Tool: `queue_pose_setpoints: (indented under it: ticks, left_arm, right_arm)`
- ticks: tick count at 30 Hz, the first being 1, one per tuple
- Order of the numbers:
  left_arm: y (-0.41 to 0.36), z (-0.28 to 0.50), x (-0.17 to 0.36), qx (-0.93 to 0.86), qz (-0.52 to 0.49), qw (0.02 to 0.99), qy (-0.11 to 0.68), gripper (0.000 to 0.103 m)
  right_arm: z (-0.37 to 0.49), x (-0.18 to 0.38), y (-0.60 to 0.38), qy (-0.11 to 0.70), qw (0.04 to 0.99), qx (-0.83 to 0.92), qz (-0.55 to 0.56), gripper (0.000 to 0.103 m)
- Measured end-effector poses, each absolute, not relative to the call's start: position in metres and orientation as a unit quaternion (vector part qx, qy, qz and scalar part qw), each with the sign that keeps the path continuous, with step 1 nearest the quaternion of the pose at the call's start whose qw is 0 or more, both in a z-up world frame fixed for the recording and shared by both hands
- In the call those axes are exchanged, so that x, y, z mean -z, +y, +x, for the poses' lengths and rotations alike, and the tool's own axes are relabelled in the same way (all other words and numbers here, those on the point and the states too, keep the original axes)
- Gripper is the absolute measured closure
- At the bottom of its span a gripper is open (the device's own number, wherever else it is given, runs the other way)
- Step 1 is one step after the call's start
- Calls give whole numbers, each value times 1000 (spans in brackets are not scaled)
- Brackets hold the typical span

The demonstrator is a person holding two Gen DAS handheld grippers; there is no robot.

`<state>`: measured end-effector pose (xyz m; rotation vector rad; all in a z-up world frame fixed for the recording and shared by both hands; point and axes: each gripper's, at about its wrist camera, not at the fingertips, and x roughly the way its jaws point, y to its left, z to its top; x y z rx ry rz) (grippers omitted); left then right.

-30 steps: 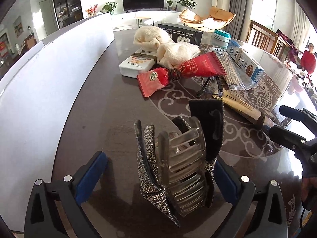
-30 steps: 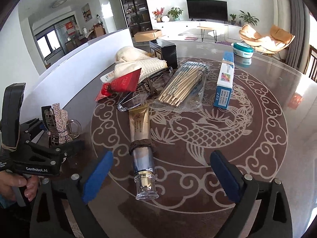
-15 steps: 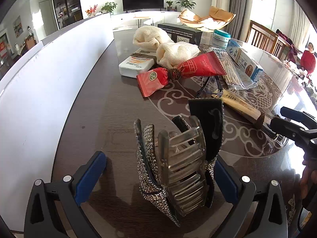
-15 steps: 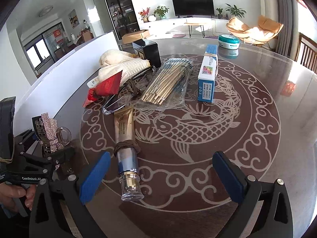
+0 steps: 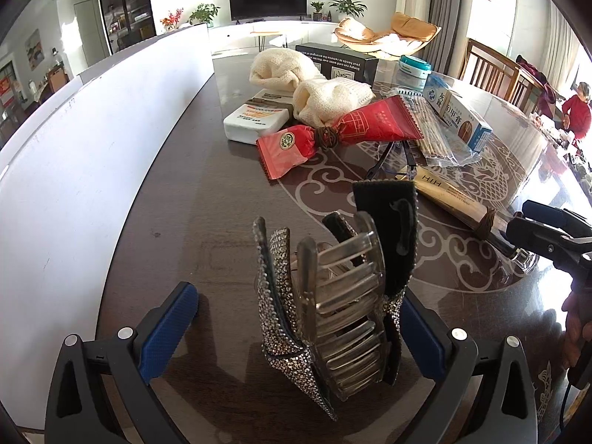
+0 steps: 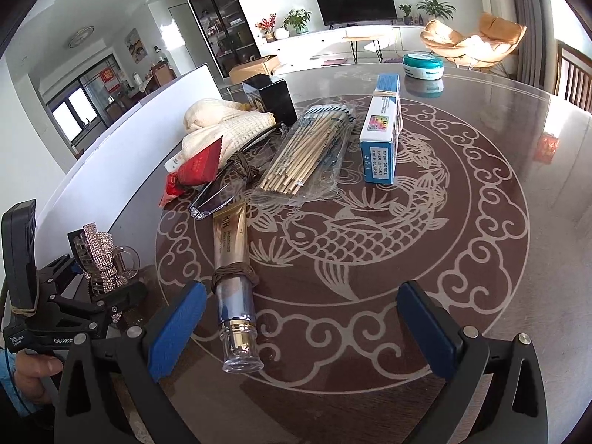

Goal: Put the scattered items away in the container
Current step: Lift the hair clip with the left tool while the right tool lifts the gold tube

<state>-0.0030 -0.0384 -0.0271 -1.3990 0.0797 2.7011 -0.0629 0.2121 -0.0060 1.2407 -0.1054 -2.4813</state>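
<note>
A rhinestone hair claw clip stands on the dark table between the wide-open fingers of my left gripper; it also shows in the right wrist view. My right gripper is open and empty, with a gold cosmetic tube lying just inside its left finger. Scattered further back are a red sachet, glasses, a pack of wooden sticks, a blue-white box, cream cloths and a white box. A white container wall runs along the table's left side.
A black box and a teal round tin stand at the back. The table has a fish-patterned round mat. Wooden chairs stand beyond the far right edge, and a person in red sits there.
My right gripper has moved forward and tilted, so the gold tube now lies closer by its left finger. The left gripper and the hair clip have barely moved.
</note>
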Motion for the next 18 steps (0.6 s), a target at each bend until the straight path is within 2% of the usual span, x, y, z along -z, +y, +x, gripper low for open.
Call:
queue_pose_setpoints:
  ticks: [6, 9, 10, 14, 18]
  left_arm:
    - [-39, -2, 26, -884, -463, 52, 28, 0]
    - [-40, -1, 25, -873, -483, 55, 32, 0]
    - [-41, -1, 24, -869, -490, 54, 30, 0]
    - [-49, -3, 19, -865, -498, 59, -13, 0]
    - [-37, -10, 11, -868, -494, 57, 13, 3]
  right_arm:
    - [-65, 11, 189, 50, 160, 871, 462, 0]
    - [-66, 11, 179, 82, 196, 855, 473, 0]
    - [-67, 9, 174, 89, 213, 847, 478, 3]
    - [-78, 3, 149, 119, 264, 816, 501, 28]
    - [-88, 2, 126, 165, 274, 795, 515, 38]
